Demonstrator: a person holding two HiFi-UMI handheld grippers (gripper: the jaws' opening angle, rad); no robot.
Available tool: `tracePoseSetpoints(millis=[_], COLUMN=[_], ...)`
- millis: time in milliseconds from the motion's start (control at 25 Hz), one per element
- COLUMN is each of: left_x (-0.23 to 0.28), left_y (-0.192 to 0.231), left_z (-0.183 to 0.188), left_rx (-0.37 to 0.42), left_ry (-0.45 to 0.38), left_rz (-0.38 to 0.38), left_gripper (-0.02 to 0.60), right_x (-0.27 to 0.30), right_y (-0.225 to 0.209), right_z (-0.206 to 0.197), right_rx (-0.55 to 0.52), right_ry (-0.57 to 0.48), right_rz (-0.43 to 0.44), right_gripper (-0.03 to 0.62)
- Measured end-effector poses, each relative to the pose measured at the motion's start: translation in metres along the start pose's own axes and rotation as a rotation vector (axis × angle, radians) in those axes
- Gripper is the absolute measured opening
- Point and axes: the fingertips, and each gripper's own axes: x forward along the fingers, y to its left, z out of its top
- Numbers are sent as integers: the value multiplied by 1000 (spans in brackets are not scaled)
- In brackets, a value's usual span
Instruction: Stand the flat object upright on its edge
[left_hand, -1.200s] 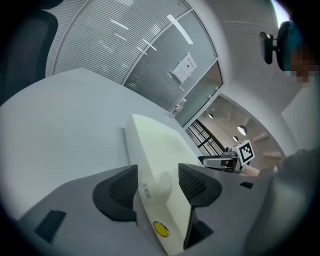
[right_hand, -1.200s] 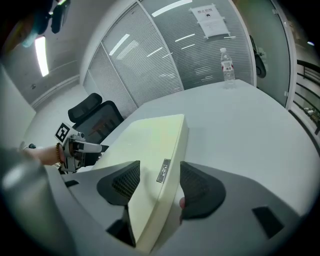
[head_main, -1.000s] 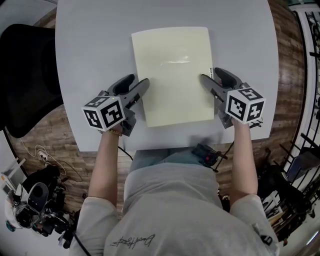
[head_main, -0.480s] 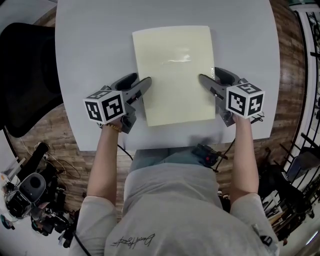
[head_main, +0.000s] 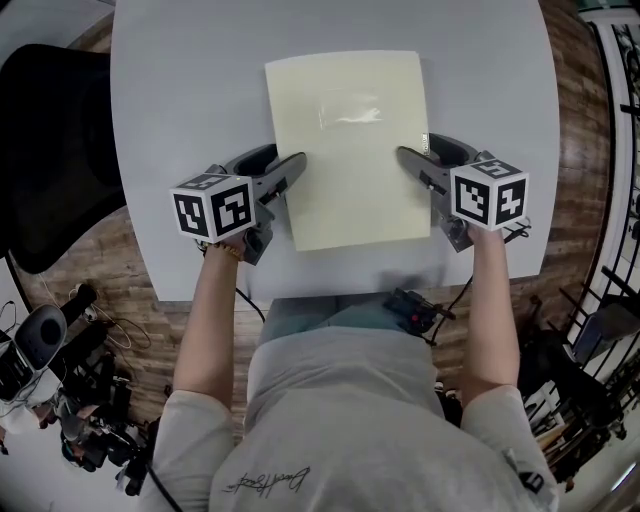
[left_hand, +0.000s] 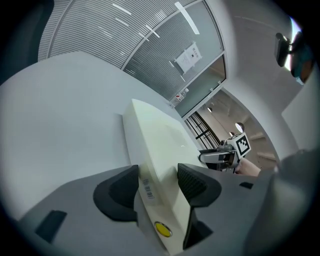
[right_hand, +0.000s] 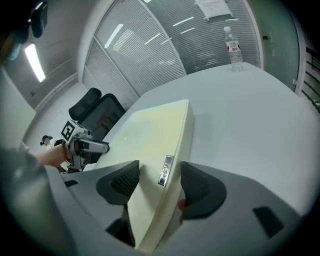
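The flat object (head_main: 345, 150) is a thin cream panel that lies flat on the grey table (head_main: 180, 100). My left gripper (head_main: 285, 162) sits at its left edge and my right gripper (head_main: 415, 155) at its right edge. In the left gripper view the panel's edge (left_hand: 155, 145) runs between the jaws of the left gripper (left_hand: 157, 187). These jaws have just been closing but stand wide, and I see no firm press. In the right gripper view the labelled edge (right_hand: 165, 170) lies between the jaws of the right gripper (right_hand: 160, 182), with a thin gap at the right pad (right_hand: 200, 190).
A black chair (head_main: 50, 150) stands left of the table. A water bottle (right_hand: 234, 50) stands at the table's far side. Cables and gear (head_main: 60, 400) lie on the wooden floor at the lower left. The table's near edge is close to my body.
Both grippers have tipped slightly and their tips have crept a little closer along the panel's side edges. The panel has stayed flat in the same place.
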Motion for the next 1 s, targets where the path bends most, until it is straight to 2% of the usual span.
tracePoseSetpoints(millis=[720, 1000], left_x=[-3, -9], left_y=[-3, -8], left_z=[3, 9], left_rx=[-15, 3], left_ry=[-20, -33], left_rz=[1, -5], left_gripper=[241, 239], right_x=[-3, -10], right_y=[4, 8], right_z=[2, 8], right_rx=[-1, -14], right_ry=[20, 6], right_rz=[-26, -33], right_gripper=[261, 256])
